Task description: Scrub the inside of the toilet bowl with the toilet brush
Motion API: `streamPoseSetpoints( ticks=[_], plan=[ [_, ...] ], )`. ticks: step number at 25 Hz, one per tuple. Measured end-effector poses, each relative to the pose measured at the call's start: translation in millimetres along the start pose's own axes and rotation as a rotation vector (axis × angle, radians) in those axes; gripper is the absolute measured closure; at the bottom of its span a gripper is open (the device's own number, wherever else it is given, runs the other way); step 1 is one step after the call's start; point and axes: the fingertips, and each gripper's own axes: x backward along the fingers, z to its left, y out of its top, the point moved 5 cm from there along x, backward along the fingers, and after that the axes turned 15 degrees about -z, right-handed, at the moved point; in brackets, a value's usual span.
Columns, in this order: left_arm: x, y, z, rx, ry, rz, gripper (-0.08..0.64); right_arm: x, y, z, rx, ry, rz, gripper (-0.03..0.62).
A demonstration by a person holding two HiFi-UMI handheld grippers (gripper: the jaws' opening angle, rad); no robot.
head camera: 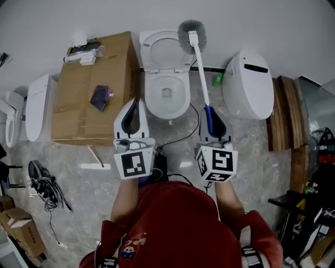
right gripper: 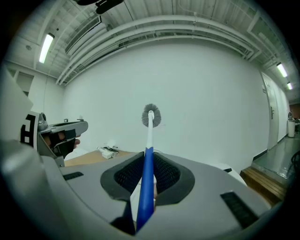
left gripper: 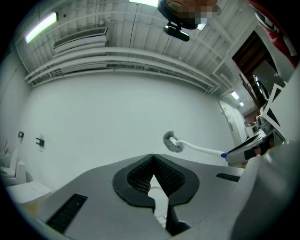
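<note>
Toilet brush sat clamped in our right gripper, left gripper closed, empty; bristles needed tipping into the toilet bowl.

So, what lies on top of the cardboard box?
A dark purple pouch lies mid-top of the cardboard box; small white and black items, too small to identify, sit at its far edge. The box's inside is hidden.

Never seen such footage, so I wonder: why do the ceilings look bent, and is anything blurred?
Left and right gripper views: wide-angle lenses bow the ceiling beams and darken the corners; the toilet brush is sharp. Head view: even light, toilet bowl crisp. Left gripper view: a mosaic patch up top.
</note>
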Motion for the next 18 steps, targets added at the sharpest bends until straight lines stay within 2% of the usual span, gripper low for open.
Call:
streamPoseSetpoints(
  ticks=[9, 14, 18],
  plan=[
    [-76, -39, 64, 0.053, -0.032, 0.019, 0.548, -101, -1, 25, 0.0, -0.036, 0.032, 0.531],
    [-105, -59, 69, 0.117, -0.108, -0.012, 0.548, -136, -11, 23, -0.006, -0.058, 0.047, 0.531],
    [-122, -83, 62, 0.11, -0.13, -0.003, 0.548, -158, -28, 8, -0.024, -0.069, 0.072, 0.531]
  ],
)
